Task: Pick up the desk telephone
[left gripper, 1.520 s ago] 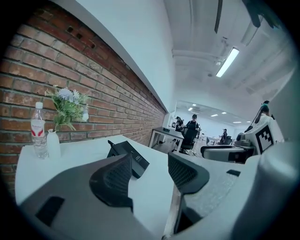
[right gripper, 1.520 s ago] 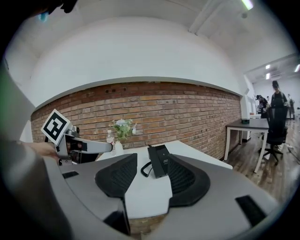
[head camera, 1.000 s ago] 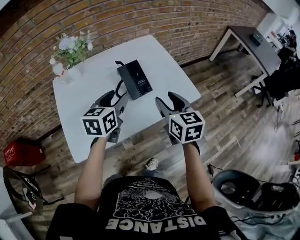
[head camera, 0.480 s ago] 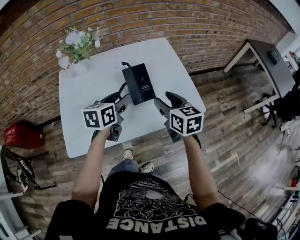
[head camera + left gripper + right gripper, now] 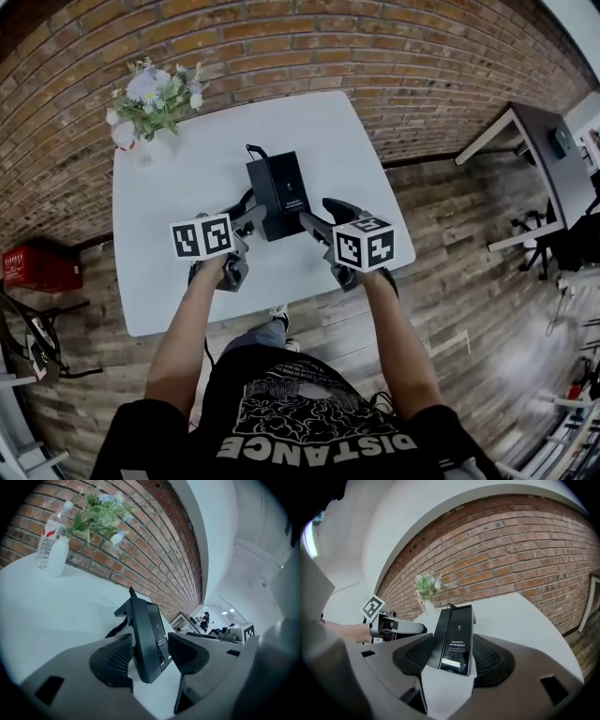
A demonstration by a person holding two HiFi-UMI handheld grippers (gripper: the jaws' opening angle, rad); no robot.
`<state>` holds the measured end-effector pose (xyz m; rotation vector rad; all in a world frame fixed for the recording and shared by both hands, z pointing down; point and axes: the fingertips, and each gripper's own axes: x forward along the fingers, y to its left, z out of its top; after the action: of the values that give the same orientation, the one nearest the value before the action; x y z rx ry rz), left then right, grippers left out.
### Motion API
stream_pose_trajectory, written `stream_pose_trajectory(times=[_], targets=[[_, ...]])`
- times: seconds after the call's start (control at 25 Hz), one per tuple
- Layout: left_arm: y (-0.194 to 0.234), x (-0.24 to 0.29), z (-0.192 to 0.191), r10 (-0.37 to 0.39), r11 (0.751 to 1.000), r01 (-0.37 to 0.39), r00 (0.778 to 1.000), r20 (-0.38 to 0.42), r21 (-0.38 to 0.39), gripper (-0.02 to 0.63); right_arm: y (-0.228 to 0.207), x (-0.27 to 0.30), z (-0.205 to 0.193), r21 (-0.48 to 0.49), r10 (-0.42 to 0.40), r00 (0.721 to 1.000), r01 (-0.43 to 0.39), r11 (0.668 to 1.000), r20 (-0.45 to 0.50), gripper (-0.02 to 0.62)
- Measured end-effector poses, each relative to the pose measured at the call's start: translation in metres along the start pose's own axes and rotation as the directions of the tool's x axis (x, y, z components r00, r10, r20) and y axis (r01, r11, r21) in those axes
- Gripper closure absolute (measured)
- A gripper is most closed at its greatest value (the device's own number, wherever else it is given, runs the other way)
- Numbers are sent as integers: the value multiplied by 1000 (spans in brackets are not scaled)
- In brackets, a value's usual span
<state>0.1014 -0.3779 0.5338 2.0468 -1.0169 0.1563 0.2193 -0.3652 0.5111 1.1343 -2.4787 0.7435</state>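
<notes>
White bench (image 5: 169, 216), black desk telephone (image 5: 279, 192) flat just ahead of the jaws; flower vase (image 5: 58, 557) and water bottle (image 5: 47, 537) stand well beyond.

You're in an office-like loft: brick wall (image 5: 281, 37) at 12 o'clock, plank floor (image 5: 441, 234), 1 white table (image 5: 178, 187) bearing a telephone (image 5: 278, 192) and flowers (image 5: 155, 94), and a dark desk (image 5: 548, 173) at 2 o'clock.

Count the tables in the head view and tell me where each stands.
2. The white table stands by the brick wall, bearing the desk telephone; a dark table stands at the right edge. More may lie out of view.
</notes>
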Motion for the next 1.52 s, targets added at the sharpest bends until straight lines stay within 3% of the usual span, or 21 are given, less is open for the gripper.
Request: stream_pose_trajectory(times=[0.32, 0.76, 1.08, 1.32, 1.52], targets=[[21, 39, 0, -39, 997, 34, 996, -80, -67, 356, -28, 59, -1, 61, 87, 989, -80, 995, -117, 327], [30, 67, 8, -119, 986, 104, 986, -117, -127, 363, -34, 100, -14, 150, 225, 942, -192, 970, -247, 325], [25, 73, 9, -171, 975, 145, 973, -153, -169, 408, -30, 104, -17, 226, 321, 910, -266, 937, -262, 336], [25, 73, 9, -171, 972, 144, 975, -139, -185, 416, -31, 104, -17, 237, 321, 914, -264, 935, -249, 342], [24, 73, 9, -129, 979, 112, 988, -90, -173, 419, -31, 103, -16, 243, 316, 918, -259, 935, -238, 344]])
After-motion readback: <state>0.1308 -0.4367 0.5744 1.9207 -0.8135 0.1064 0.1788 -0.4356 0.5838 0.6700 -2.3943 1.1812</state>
